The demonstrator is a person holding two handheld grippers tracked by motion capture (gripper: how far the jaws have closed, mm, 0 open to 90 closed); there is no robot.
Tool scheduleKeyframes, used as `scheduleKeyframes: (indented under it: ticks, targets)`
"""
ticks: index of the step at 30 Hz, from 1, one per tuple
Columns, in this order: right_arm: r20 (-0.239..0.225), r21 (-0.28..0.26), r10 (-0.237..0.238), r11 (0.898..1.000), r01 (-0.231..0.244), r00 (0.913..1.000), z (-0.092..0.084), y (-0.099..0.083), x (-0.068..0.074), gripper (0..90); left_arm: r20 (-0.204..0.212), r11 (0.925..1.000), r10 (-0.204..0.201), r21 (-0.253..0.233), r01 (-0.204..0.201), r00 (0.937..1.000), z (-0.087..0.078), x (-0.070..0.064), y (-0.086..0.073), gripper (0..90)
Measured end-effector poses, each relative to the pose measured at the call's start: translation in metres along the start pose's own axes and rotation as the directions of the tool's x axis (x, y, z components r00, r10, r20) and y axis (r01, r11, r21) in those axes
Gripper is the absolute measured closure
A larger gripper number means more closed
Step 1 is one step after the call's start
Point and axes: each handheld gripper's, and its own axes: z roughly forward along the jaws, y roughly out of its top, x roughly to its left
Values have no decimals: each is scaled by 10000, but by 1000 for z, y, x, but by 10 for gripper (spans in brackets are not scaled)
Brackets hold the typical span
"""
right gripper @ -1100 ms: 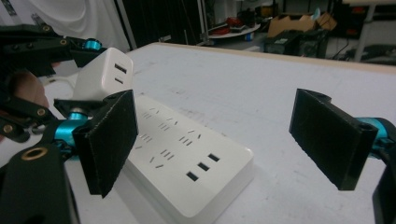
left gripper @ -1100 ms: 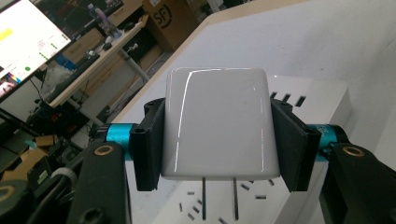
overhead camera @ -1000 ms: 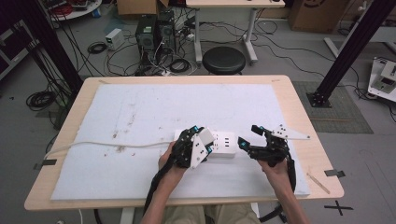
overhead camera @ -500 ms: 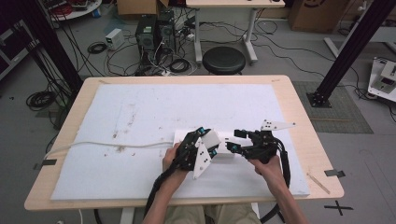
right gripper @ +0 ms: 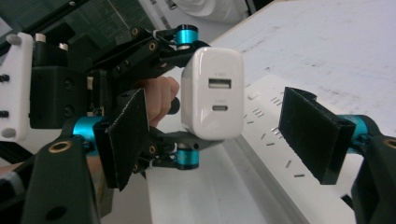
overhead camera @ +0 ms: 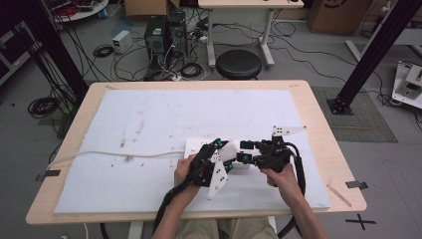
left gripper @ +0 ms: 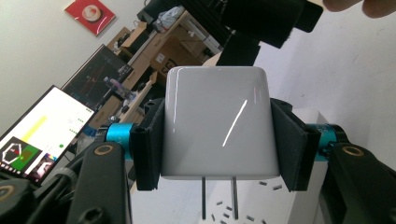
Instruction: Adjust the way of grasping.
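Left gripper (overhead camera: pixel 219 158): we see its pads pinching the white wall charger (left gripper: pixel 217 121) on both sides, prongs sticking out.
Right gripper (overhead camera: pixel 248 153): spread, jaws just been closing, charger between them but not touched.
Hands: low, facing each other, near the table's (overhead camera: pixel 318 124) front edge.
Underneath: white power strip (right gripper: pixel 275 140) on the white mat (overhead camera: pixel 149 114).
Room: bare mat behind.

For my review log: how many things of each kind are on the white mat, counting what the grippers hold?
Charger: 1
Power strip: 1
Grippers, left and right: 2
Total: 4
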Motion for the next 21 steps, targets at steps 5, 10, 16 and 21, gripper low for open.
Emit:
scheduleKeyframes:
  ticks: [5, 10, 16, 21]
  targets:
    - [-236, 52, 113, 9999, -112, 9997, 3, 0, -2, 256, 170, 10000, 86, -18, -86, 9998, 1, -3, 1, 426]
    - [-299, 135, 169, 9998, -165, 9994, 6, 1, -3, 265, 167, 9999, 86, -76, -85, 9998, 2, -4, 2, 426]
    - [-376, 250, 237, 9994, -227, 9990, 11, 1, -4, 322, 232, 9999, 58, -150, -54, 9997, 3, -6, 4, 425]
    - [-424, 238, 243, 9994, -233, 9988, 13, 1, -5, 337, 223, 9998, 101, -175, -97, 9997, 4, -6, 5, 425]
